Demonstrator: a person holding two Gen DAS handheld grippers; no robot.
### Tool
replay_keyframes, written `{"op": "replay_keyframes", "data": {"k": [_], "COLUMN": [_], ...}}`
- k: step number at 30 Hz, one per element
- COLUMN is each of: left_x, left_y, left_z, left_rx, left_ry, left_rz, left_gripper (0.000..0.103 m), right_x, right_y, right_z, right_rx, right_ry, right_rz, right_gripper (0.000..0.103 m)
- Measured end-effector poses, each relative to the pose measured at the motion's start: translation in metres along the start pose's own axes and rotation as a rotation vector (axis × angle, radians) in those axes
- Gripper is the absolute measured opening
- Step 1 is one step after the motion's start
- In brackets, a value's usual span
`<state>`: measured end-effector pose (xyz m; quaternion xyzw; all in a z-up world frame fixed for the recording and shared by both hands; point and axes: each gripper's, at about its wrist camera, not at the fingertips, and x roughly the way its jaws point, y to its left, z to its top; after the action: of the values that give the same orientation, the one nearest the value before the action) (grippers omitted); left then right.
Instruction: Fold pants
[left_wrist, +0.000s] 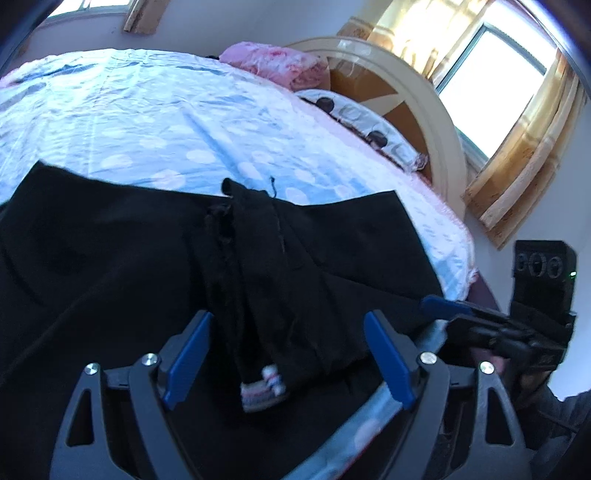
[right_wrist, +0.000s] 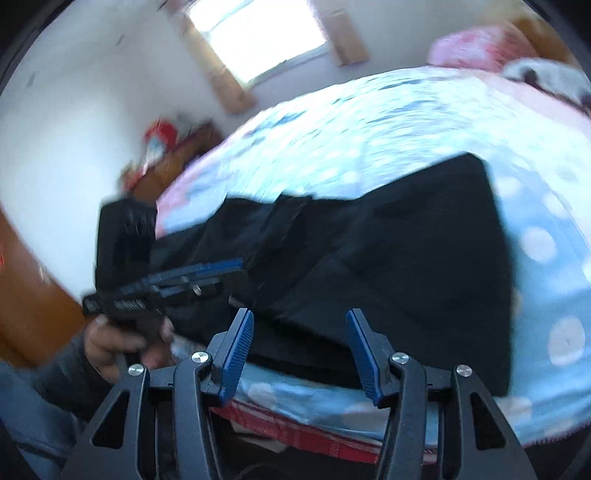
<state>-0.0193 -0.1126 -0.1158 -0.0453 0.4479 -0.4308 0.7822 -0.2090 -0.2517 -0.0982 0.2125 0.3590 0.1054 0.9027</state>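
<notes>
Black pants (left_wrist: 110, 277) lie spread over the near part of a bed with a light blue dotted sheet (left_wrist: 147, 122). A raised ridge of cloth with a white and pink label (left_wrist: 264, 387) runs down the middle, between the blue pads of my left gripper (left_wrist: 288, 321). That gripper is open and its pads stand clear of the ridge. My right gripper (right_wrist: 299, 314) is open over the near edge of the pants (right_wrist: 388, 240), with nothing pressed between its pads. In the right wrist view the left gripper (right_wrist: 221, 267) shows side-on at the left, held by a hand (right_wrist: 110, 343).
A pink blanket (left_wrist: 273, 66) and a patterned pillow (left_wrist: 362, 118) lie by the round headboard (left_wrist: 436, 122). Curtained windows are behind. A wooden cabinet (right_wrist: 173, 162) stands past the bed's far side. The bed's near edge (right_wrist: 314, 432) runs just below the right gripper.
</notes>
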Motion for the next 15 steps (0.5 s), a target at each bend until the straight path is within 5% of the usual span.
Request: {"op": "replay_keyframes", "data": {"k": [2, 4, 15], "left_x": [0.004, 0.008, -0.036], "left_y": [-0.003, -0.007, 0.011], "left_z": [0.002, 0.004, -0.019], "left_rx": [0.016, 0.036, -0.008], "left_ry": [0.006, 0.013, -0.043], "left_rz": [0.053, 0.104, 0.154], "left_gripper": [0.065, 0.013, 0.011], "right_x": [-0.005, -0.01, -0.021], "right_y": [-0.008, -0.011, -0.016], "right_z": [0.001, 0.001, 0.0], "right_rx": [0.032, 0.042, 0.08], "right_ry": [-0.028, -0.043, -0.111], "right_rz": [0.008, 0.008, 0.02], "right_gripper": [0.054, 0.054, 0.054]}}
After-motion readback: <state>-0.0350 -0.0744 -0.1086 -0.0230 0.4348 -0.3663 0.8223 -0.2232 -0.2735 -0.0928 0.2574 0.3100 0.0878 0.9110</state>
